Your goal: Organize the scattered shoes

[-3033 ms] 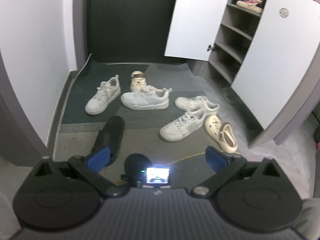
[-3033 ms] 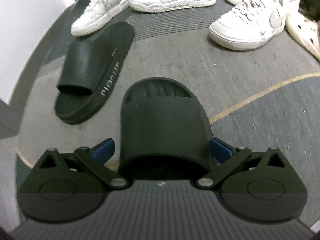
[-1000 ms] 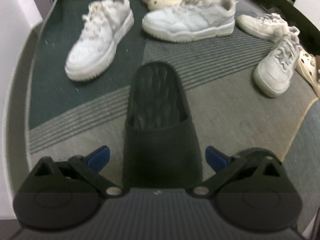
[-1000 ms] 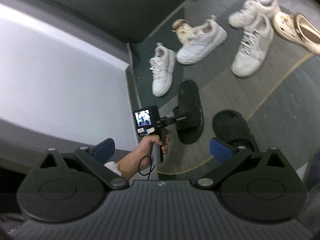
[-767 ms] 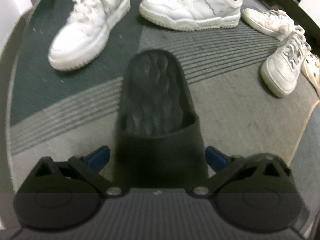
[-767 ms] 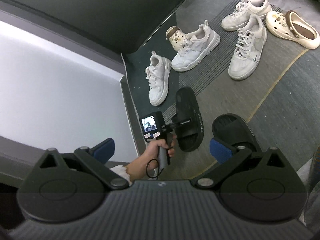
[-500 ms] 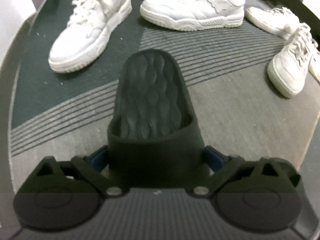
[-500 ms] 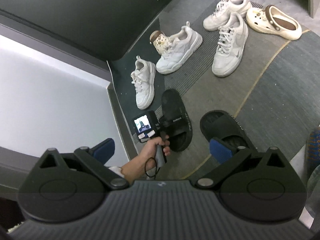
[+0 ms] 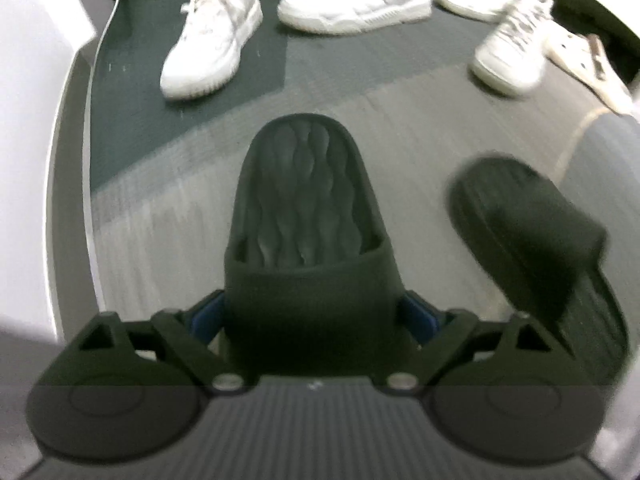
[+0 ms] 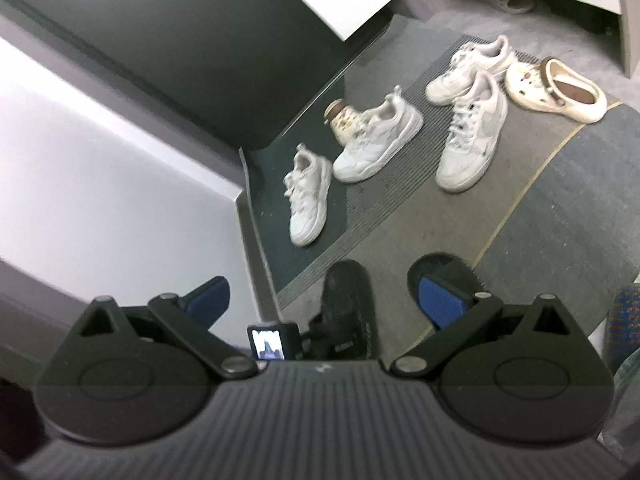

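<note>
Though its strap lettering is unreadable, black slide (image 9: 308, 216) clenched in left gripper (image 9: 311, 312); right gripper (image 10: 320, 300) spread, empty.

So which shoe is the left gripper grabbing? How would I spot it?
Look at the grey floor mat, near its front edge. The left gripper is shut on a black slide sandal with a wavy footbed; unlike its twin lying free on the right, this one sits between blue pads.

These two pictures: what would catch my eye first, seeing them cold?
A black slide sandal fills the centre of the left wrist view, its strap squeezed by the left gripper. Its mate lies just right of it. Farther back on the mat, white sneakers and cream clogs lie scattered, while the right gripper hangs open and empty above.
</note>
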The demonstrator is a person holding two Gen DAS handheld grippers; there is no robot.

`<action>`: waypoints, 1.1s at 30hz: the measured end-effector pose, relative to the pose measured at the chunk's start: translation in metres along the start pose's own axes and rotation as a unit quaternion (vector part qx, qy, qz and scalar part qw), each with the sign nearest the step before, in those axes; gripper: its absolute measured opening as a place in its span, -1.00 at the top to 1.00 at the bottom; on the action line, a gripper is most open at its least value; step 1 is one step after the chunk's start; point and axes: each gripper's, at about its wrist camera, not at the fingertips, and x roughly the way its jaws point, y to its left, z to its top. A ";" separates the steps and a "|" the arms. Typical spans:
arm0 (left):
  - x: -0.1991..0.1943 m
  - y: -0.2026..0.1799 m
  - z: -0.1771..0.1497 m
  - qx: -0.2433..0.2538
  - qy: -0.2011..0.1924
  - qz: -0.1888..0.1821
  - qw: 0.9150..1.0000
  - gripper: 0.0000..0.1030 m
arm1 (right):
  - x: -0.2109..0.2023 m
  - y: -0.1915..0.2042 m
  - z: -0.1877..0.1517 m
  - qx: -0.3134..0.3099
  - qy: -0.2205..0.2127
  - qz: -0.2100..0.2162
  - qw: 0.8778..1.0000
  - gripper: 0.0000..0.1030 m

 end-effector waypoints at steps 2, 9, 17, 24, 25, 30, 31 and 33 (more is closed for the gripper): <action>-0.006 -0.003 -0.018 0.005 0.006 -0.007 1.000 -0.80 | 0.001 0.003 -0.004 -0.011 0.008 0.002 1.000 -1.00; 0.004 -0.008 -0.046 0.025 0.026 -0.009 0.999 -0.89 | 0.007 0.008 -0.013 -0.024 0.021 -0.002 1.000 -1.00; -0.010 -0.013 -0.052 0.027 0.070 -0.020 0.997 -0.92 | 0.002 0.005 -0.014 -0.021 0.023 0.005 0.999 -1.00; -0.085 -0.033 -0.042 0.075 0.021 -0.012 0.997 -0.95 | -0.017 0.010 -0.023 -0.039 0.014 0.028 0.999 -1.00; -0.093 -0.035 -0.038 0.079 0.012 -0.007 0.997 -0.95 | -0.020 0.011 -0.024 -0.042 0.012 0.028 0.999 -1.00; -0.169 -0.040 -0.014 0.000 -0.042 -0.003 0.999 -0.98 | -0.037 0.008 -0.028 -0.048 -0.004 0.030 0.998 -1.00; -0.189 -0.044 -0.009 -0.018 -0.055 -0.010 0.998 -0.98 | -0.040 0.007 -0.027 -0.048 -0.009 0.029 0.998 -1.00; -0.215 -0.049 -0.001 -0.032 -0.076 -0.015 0.996 -0.98 | -0.049 0.004 -0.025 -0.048 -0.024 0.023 0.998 -1.00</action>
